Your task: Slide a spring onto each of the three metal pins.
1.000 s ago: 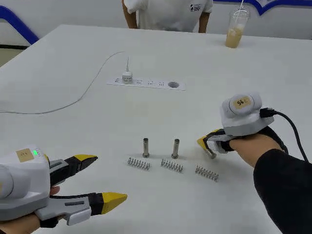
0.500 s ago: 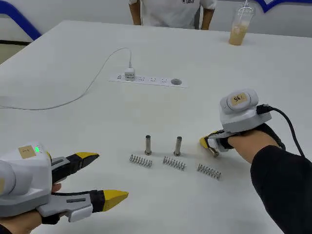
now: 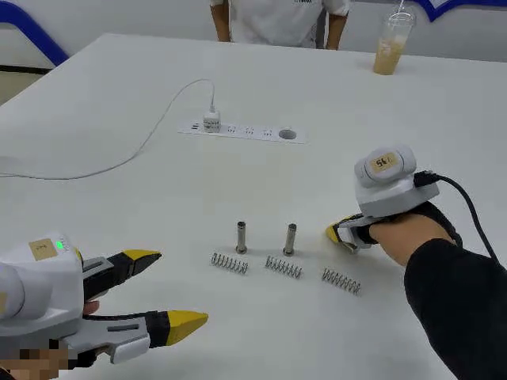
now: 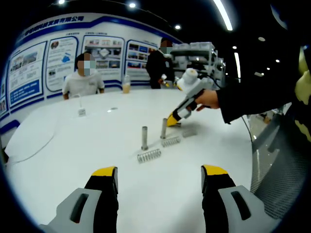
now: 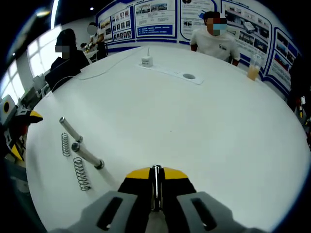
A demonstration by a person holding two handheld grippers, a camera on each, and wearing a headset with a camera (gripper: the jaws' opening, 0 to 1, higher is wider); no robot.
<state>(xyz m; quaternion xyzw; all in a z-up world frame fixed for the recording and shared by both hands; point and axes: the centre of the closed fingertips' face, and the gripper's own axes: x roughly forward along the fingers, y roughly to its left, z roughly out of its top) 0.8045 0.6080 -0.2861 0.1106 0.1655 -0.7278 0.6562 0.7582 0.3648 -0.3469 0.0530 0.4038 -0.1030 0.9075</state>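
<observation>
Right gripper more tilted, pin silvery.

Looks like a company showroom or demo lab, not a home or a factory floor. The walls carry blue-and-white display boards with printed text and photos, plus curved blue trim. Dark ceiling with spot lights and strip lights. Big white meeting table with a flat power strip on it, a charger plugged in and its cable trailing off. Racks of white equipment at the back. A person in a white T-shirt sits at the far edge, with an iced drink nearby.
</observation>
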